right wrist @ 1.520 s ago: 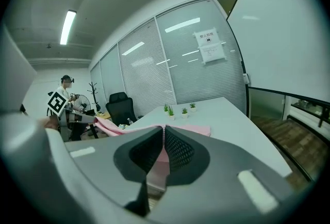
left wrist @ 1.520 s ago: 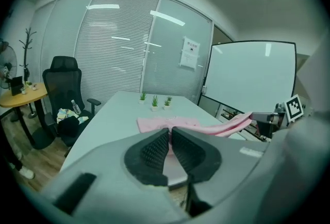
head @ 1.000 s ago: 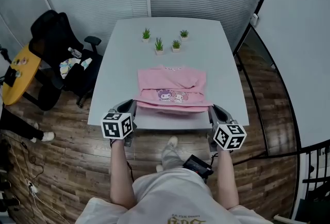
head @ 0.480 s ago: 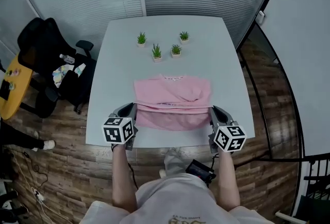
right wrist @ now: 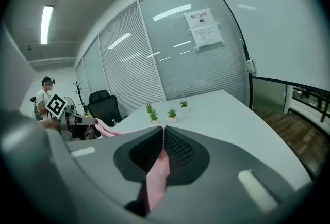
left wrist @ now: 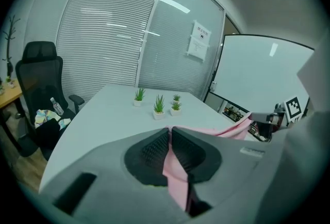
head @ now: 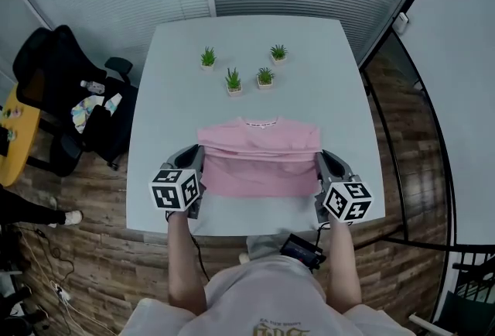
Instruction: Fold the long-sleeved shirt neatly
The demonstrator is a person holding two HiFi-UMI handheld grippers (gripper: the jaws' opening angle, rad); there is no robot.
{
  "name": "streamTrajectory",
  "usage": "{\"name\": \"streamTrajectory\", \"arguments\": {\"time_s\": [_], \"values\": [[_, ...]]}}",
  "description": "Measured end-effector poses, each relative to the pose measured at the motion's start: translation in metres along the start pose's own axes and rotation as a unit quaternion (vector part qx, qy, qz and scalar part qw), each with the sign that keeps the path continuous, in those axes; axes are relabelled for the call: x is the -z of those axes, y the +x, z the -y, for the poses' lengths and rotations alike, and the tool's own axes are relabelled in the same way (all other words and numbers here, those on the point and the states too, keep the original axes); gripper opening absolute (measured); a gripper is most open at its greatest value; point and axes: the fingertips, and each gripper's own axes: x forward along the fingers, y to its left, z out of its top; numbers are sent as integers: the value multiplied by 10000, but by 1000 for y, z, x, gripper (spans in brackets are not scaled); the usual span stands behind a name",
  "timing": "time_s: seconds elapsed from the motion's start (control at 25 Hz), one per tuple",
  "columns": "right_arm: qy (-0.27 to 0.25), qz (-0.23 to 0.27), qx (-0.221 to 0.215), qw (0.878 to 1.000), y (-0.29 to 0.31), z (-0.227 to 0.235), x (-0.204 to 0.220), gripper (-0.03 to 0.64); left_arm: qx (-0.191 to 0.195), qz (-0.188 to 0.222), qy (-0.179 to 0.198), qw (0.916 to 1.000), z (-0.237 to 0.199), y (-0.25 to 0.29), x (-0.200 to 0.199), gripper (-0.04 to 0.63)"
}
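Note:
The pink long-sleeved shirt (head: 259, 156) lies on the pale table (head: 170, 110), its lower half doubled up over the upper half so the plain back side faces up; the collar shows at the far edge. My left gripper (head: 199, 159) is shut on the shirt's left hem corner, with pink cloth (left wrist: 172, 166) pinched between its pads. My right gripper (head: 319, 162) is shut on the right hem corner, and pink cloth (right wrist: 156, 169) hangs from its pads. Both hold the hem a little above the table, the fabric stretched between them.
Several small potted plants (head: 233, 80) stand on the far half of the table, beyond the collar. A black office chair (head: 54, 87) with clutter stands left of the table, with a yellow table (head: 11, 133) farther left. A glass wall with blinds runs behind.
Both grippers have carried the hem away from me over the shirt. The cartoon print that faced up earlier is now covered by the folded-over lower half.

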Motion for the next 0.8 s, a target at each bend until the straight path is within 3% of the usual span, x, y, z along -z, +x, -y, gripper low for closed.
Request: {"name": "streamTrajectory", "arguments": {"time_s": [0.28,0.8], "values": [[29,-21,23,10000,36,21,-15,23,-92,-134,-1,9999,-12,37,-11,25],[34,-497,108,9987,117,65,8,23,-404,-598,-142,9973,-39,116,5,26]]}}
